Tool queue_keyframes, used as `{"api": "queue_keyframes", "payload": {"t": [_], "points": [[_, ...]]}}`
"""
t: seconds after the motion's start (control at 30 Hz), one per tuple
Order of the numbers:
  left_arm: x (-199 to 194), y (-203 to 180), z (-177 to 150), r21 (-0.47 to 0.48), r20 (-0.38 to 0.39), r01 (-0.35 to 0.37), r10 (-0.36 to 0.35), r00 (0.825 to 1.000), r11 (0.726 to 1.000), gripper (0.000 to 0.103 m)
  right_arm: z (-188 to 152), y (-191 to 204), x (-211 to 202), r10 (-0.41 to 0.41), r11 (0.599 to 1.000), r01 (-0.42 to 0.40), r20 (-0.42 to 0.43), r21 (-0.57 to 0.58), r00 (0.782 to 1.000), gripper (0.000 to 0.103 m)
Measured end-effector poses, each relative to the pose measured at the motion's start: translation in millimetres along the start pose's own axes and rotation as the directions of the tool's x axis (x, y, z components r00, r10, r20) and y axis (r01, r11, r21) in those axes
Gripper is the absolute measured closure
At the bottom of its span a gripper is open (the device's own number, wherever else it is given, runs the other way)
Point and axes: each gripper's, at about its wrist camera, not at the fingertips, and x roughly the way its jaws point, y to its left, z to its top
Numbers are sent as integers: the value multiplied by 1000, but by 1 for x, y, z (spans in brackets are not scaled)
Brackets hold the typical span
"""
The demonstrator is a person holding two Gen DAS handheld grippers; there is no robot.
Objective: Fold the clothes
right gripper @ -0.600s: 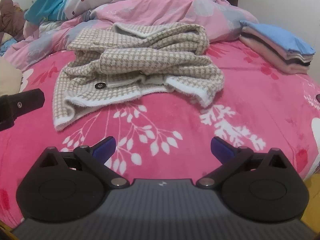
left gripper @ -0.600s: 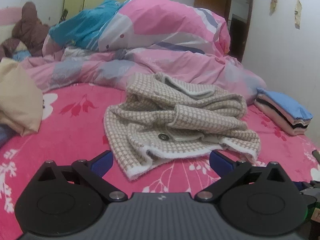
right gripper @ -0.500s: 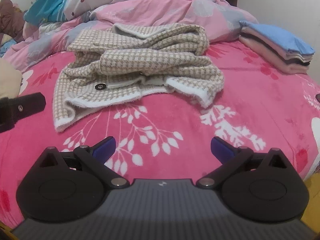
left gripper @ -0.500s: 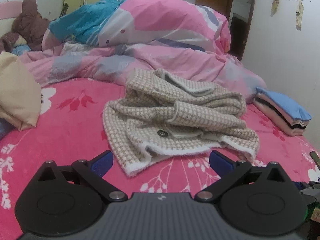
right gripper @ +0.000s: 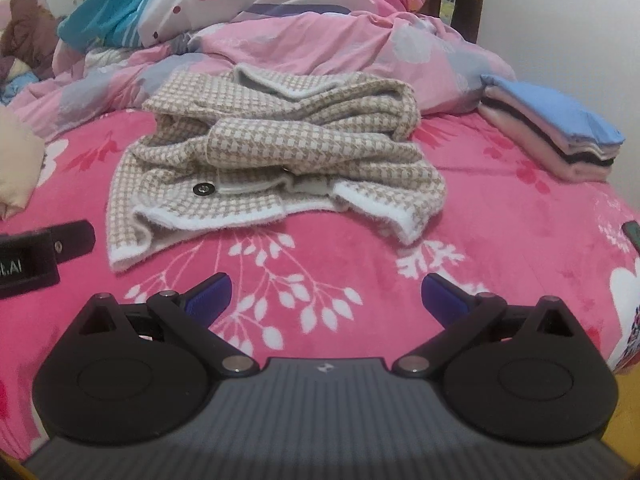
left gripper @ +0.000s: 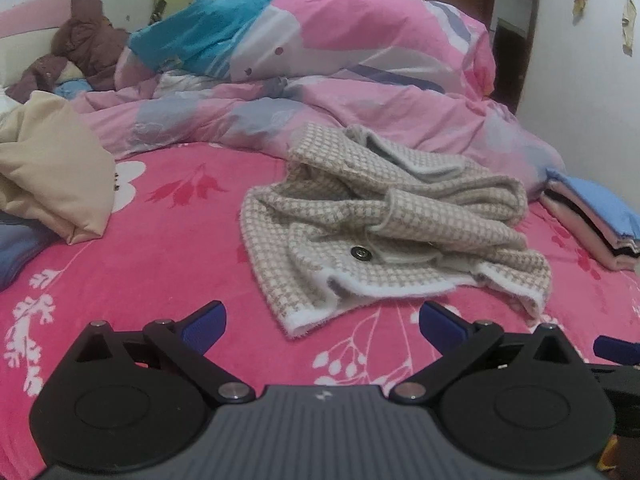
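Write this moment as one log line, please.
stage: before first grasp | left tongs: open, empty | right tongs: open, empty | checked jacket: crumpled on bed

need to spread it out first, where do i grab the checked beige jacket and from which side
Probably the white-trimmed hem corner of the checked beige jacket, coming in low from the near side. That corner lies flat and loose on the pink blanket, clear of the bunched folds behind. The left gripper sits nearest, open.
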Motion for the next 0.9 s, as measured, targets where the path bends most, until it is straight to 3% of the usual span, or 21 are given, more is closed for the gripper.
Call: {"api": "queue_keyframes", "payload": {"t": [0.2, 0.47, 0.9], "points": [[5, -3, 3, 17, -46, 3, -2, 999, 1000, 0, 2, -2, 0, -20, 999, 19, 11, 30, 1000, 1], [1, -3, 2, 37, -3, -32, 32, 999, 999, 0, 3, -3, 2, -17, 999, 17, -8, 29, 1000, 1], [2, -5, 3, 73, -3, -57, 58, 998, 996, 0, 3, -1, 2, -11, 1000, 11, -11, 24, 1000, 1]]}}
